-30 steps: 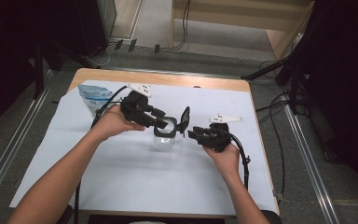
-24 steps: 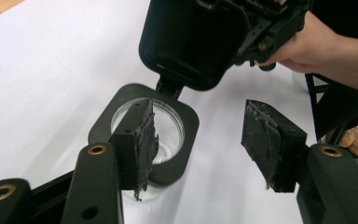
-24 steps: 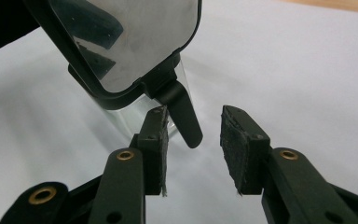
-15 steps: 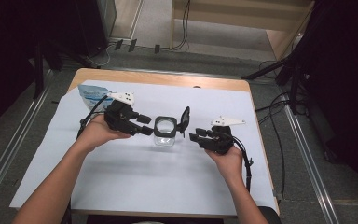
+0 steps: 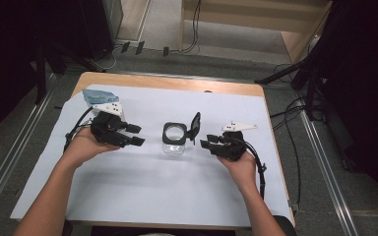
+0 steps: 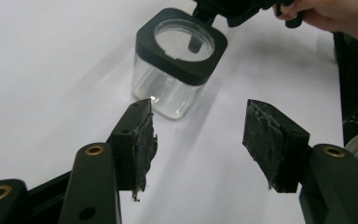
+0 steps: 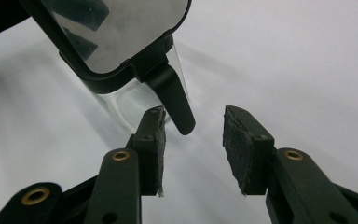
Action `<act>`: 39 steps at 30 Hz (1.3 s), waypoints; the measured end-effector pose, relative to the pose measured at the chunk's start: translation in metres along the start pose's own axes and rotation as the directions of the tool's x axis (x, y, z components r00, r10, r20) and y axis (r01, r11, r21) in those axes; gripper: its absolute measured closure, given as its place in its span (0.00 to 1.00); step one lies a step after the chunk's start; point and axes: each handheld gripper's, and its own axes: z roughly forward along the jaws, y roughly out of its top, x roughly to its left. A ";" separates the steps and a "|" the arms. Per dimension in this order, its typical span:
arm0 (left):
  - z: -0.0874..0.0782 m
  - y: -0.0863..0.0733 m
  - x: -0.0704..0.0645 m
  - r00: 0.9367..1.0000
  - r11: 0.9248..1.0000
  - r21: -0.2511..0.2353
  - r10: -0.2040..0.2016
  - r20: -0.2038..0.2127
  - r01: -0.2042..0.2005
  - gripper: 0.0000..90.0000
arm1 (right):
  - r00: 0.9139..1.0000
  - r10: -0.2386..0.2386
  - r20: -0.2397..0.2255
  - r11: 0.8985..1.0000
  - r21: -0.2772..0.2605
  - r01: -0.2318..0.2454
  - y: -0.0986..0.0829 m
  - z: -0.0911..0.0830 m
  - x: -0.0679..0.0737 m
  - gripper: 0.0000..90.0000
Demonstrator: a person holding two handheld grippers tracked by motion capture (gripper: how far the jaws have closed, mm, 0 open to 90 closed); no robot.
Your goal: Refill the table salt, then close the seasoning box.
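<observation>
A clear square jar [image 5: 174, 139] with a black rim stands mid-table on the white sheet; its hinged black lid [image 5: 195, 126] is flipped up on the right side. My left gripper [image 5: 134, 135] is open a short way left of the jar [image 6: 176, 65], nothing between its pads. My right gripper [image 5: 207, 141] is open just right of the jar, its jaws near the lid's latch tab [image 7: 175, 100] without touching it. The raised lid [image 7: 116, 30] and the jar's glass body fill the upper left of the right gripper view.
A clear plastic bag with blue print [image 5: 99, 96] lies at the back left of the white sheet [image 5: 167, 187]. The wooden table edge [image 5: 177, 83] runs along the back. Cables trail on the floor to the right.
My left gripper has pulled back leftward from the jar and now stands open apart from it. The right gripper has stayed by the lid.
</observation>
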 end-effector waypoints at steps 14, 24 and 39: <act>-0.032 -0.021 0.016 0.996 0.997 -0.031 -0.076 -0.046 0.074 0.47 | 1.000 0.001 0.003 1.000 0.010 -0.001 0.000 0.002 -0.004 0.67; -0.053 -0.036 0.028 0.987 0.991 -0.058 -0.127 -0.100 0.121 0.48 | 1.000 -0.011 0.003 1.000 0.019 0.011 0.001 0.005 -0.004 0.67; -0.083 -0.052 0.050 0.964 0.980 -0.091 -0.193 -0.183 0.179 0.50 | 1.000 -0.011 -0.007 0.999 0.031 0.011 0.001 0.009 -0.004 0.67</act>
